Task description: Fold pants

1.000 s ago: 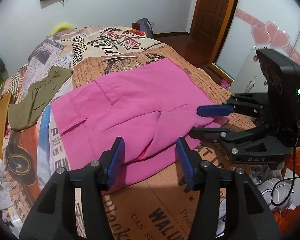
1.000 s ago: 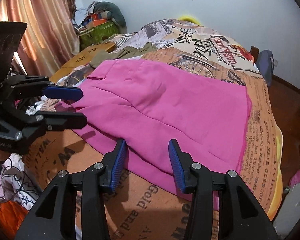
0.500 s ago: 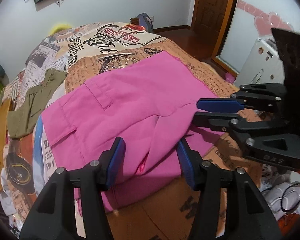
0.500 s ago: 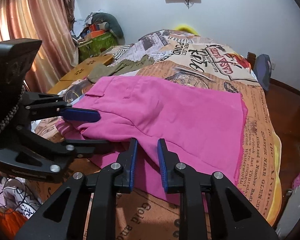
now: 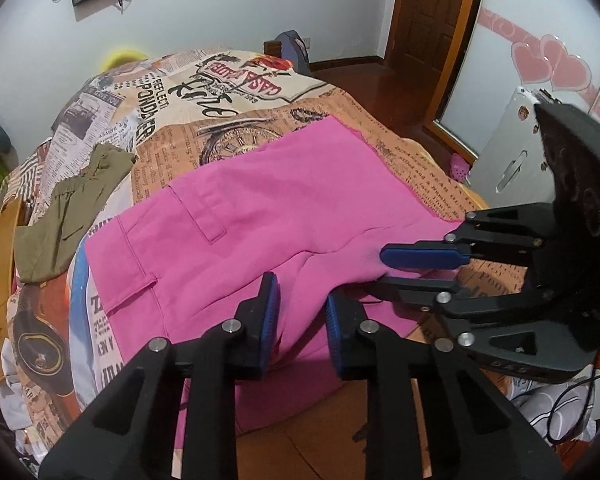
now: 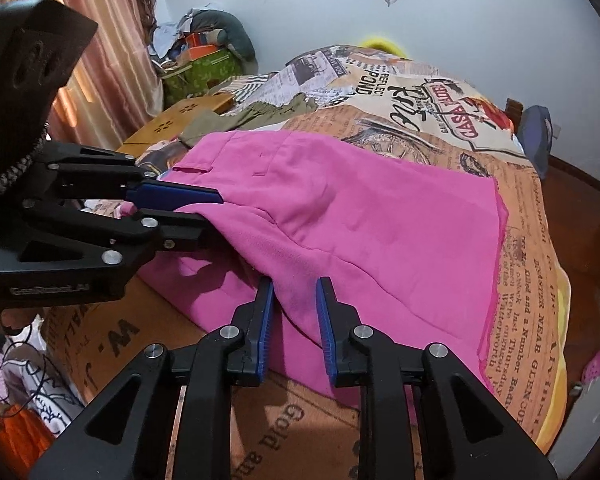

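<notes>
Bright pink pants lie across a bed with a newspaper-print cover; they also show in the right wrist view. My left gripper is shut on a raised fold at the near edge of the pants. My right gripper is shut on the same near edge, a little further along. Each gripper shows in the other's view: the right one at right, the left one at left. The gripped edge is lifted off the lower layer.
An olive garment lies on the bed's far left. A wooden piece and a pile of things stand by the curtain. A door and a white cabinet are to the right. Clothes and cables lie near the bed's front.
Both grippers moved forward onto the near edge of the pants and closed on it. The edge now rises off the bed and the fabric bunches between them.
</notes>
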